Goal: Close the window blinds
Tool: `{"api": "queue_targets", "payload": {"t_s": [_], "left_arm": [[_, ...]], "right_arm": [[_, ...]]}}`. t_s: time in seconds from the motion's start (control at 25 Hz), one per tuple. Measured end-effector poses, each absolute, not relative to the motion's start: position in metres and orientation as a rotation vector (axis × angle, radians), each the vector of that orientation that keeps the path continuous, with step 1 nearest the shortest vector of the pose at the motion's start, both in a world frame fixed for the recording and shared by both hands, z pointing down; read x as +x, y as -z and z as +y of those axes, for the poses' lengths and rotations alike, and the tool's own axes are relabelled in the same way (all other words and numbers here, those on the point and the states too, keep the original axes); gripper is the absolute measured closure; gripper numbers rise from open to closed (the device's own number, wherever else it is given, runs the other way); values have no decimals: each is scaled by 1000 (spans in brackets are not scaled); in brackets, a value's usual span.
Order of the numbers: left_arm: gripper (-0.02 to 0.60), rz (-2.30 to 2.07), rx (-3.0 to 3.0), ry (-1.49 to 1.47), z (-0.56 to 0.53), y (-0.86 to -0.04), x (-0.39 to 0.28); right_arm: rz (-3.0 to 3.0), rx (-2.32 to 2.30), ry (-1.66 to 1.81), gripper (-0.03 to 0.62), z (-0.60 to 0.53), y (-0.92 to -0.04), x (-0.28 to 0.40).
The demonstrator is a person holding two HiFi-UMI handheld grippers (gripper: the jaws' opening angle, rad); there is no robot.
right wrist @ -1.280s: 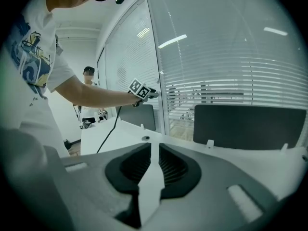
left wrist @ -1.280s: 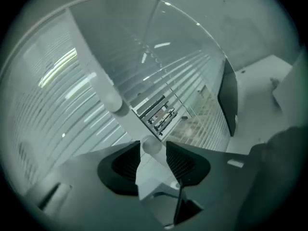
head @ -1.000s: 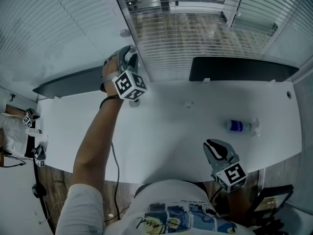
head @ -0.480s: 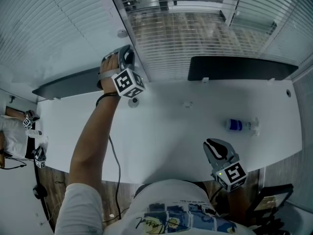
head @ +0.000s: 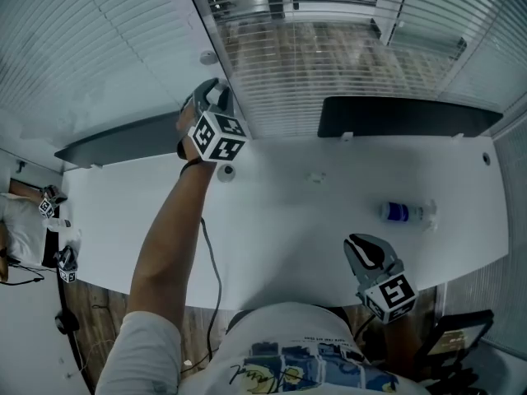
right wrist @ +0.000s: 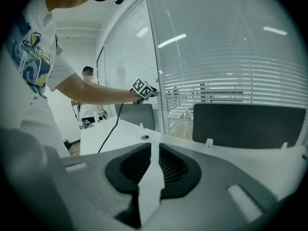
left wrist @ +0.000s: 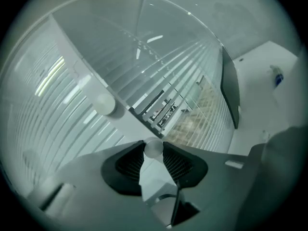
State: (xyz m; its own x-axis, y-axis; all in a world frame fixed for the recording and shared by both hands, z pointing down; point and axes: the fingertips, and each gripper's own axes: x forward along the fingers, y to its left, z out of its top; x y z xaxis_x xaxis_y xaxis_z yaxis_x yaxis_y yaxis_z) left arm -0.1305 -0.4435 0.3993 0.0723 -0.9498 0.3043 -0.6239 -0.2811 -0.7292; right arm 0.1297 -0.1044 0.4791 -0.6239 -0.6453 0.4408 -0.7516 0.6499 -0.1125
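**Operator:** While the left gripper (left wrist: 153, 143) is raised at the window, how do its jaws stand?

**Technician:** Closing. A small pale round knob (left wrist: 154, 150) sits between the two tips, and both tips touch its sides. Nothing else is in the gap.

**Operator:** Where are the blinds relative to that gripper?

**Technician:** Just beyond the jaws. The gripper is held at the frame post (head: 212, 31) that divides two glazed panels. The blinds (left wrist: 190, 83) of the right-hand panel run away past the right jaw. Their slats are turned flat, so the floor beyond shows between them. The panel left of the post reads as pale, close-set slats. A second knob (left wrist: 105, 103) sits beside the post, farther along it than the pinched one and apart from the jaws.

**Operator:** State of the right gripper (right wrist: 152, 146)?

**Technician:** Jaws slightly apart, leaving a narrow slit with nothing in it. The gripper is held low at the near edge of the table (head: 288, 220), its jaws pointing toward the window, well apart from the blinds.

**Operator:** What lies between that gripper and the blinds?

**Technician:** The white tabletop, with a bottle (head: 403, 212) lying on its side toward the right. A dark panel (head: 403, 115) stands along the table's far edge, directly below the slats.
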Motion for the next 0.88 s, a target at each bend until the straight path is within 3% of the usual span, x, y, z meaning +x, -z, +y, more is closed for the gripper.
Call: {"api": "queue_targets", "payload": {"t_s": [0.6,0.88], "left_arm": [[463,2220,-2573,208,-437,-389,-143],[463,2242,-2603,157,-440,-390,-145]], "right_arm": [[-2508,1103,-410,554,-103,-479,129],[-2505,1096,-408,554,-106,-479,127]]}}
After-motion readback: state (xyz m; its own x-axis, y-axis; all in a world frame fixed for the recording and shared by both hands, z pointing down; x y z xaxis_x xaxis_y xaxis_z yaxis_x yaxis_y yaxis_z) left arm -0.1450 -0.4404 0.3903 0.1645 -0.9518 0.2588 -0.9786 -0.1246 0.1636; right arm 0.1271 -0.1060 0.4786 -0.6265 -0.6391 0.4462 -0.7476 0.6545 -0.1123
